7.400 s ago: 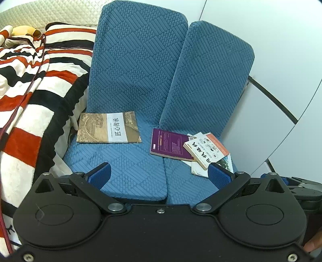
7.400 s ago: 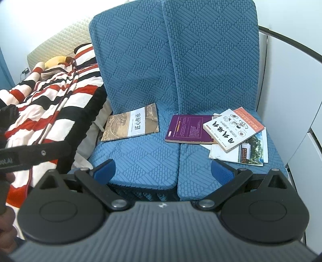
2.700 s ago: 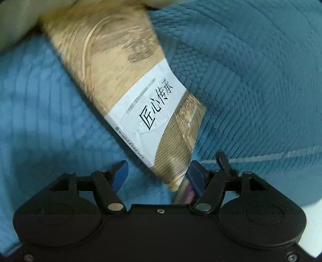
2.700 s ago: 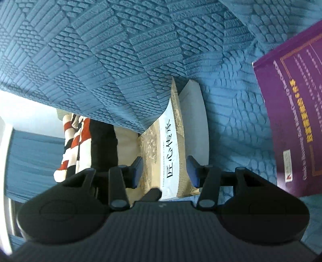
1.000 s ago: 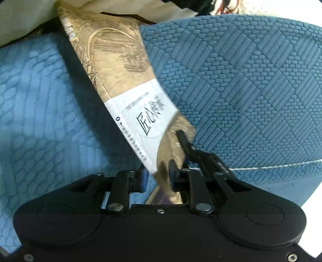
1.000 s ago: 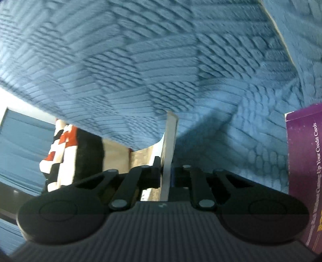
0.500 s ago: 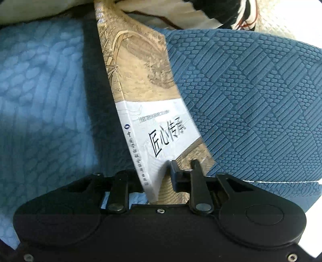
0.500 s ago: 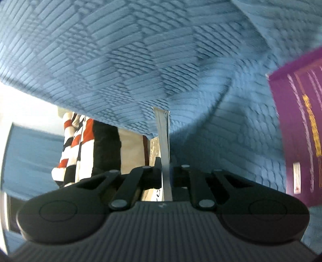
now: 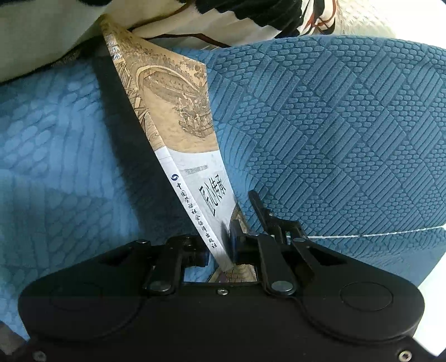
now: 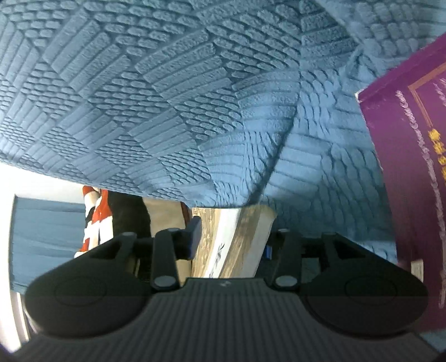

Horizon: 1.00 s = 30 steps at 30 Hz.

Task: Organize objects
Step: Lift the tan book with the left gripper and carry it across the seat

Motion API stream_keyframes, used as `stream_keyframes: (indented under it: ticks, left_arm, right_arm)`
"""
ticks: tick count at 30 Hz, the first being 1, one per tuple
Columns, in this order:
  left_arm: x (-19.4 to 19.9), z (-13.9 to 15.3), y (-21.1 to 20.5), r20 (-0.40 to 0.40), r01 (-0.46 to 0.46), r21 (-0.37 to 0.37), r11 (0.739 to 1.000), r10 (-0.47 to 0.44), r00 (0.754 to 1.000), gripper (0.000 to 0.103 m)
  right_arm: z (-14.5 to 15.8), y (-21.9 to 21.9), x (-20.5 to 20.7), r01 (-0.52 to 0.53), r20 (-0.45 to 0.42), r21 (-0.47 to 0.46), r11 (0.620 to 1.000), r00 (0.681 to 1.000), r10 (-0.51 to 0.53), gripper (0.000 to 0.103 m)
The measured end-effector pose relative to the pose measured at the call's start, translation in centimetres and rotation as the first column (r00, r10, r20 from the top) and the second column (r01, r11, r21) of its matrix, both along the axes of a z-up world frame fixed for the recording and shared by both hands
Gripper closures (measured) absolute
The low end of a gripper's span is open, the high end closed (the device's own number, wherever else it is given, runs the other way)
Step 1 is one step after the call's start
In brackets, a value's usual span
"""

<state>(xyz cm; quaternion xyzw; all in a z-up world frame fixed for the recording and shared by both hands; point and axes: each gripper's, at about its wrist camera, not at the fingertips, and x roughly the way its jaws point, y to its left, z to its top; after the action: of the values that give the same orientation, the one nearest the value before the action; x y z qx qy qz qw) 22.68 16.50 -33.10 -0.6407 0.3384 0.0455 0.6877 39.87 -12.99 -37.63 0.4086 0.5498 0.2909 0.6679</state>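
Observation:
A tan book with a white title band (image 9: 181, 133) stands on edge on the blue seat cushion (image 9: 50, 156), leaning toward the backrest (image 9: 334, 125). My left gripper (image 9: 220, 250) is shut on its near lower corner. In the right wrist view the same book (image 10: 231, 245) sits between the fingers of my right gripper (image 10: 231, 242), whose jaws stand apart around it. A purple book (image 10: 412, 172) lies at the right.
A striped red, black and white blanket (image 9: 251, 14) lies beyond the seat's far edge, also in the right wrist view (image 10: 94, 220). A white wall shows at the lower right (image 9: 434, 300).
The right gripper's jaws have opened from their pinch on the book. The left gripper still holds the book, which has tilted more upright toward the backrest.

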Motion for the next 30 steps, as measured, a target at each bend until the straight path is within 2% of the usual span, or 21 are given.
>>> stream_keyframes:
  ticks: [2,6,10,14,19,24,30]
  left_arm:
    - [-0.3,0.4,0.1,0.003,0.011,0.01,1.0,-0.011,1.0,0.09]
    - [-0.9,1.1,0.3,0.003,0.038,0.02,0.999,-0.038,0.999,0.089]
    - [-2.2,2.2,0.4,0.018,0.064,0.035,0.997,-0.065,0.998,0.088]
    - [-3.4,4.3,0.5,0.048,0.088,0.083,0.993,-0.093,0.995,0.086]
    - [-4.6,6.6,0.2,0.105,0.133,0.083,0.988,-0.141,0.984,0.086]
    - [-4.9,9.4,-0.6,0.175,0.202,0.059,0.978,-0.21,0.962,0.086]
    - [-3.9,13.6,-1.8,0.209,0.303,0.119,0.945,-0.323,0.923,0.086]
  right_arm:
    - [0.4,0.1,-0.1,-0.012,0.023,-0.029,0.999,1.0,0.013,0.088]
    - [2.6,-0.1,-1.1,-0.063,0.098,-0.045,0.997,0.993,0.067,0.091]
    - [5.6,-1.0,-2.6,-0.067,0.169,-0.038,0.997,0.983,0.073,0.092]
    - [8.8,-1.2,-4.9,-0.087,0.26,-0.097,0.991,0.959,0.11,0.092]
    - [11.7,-2.7,-7.6,-0.056,0.311,-0.111,0.992,0.946,0.088,0.091]
    - [15.9,-5.2,-10.0,0.015,0.365,-0.118,0.993,0.931,0.029,0.091]
    - [20.4,-7.9,-13.7,0.137,0.437,-0.12,0.983,0.897,-0.072,0.09]
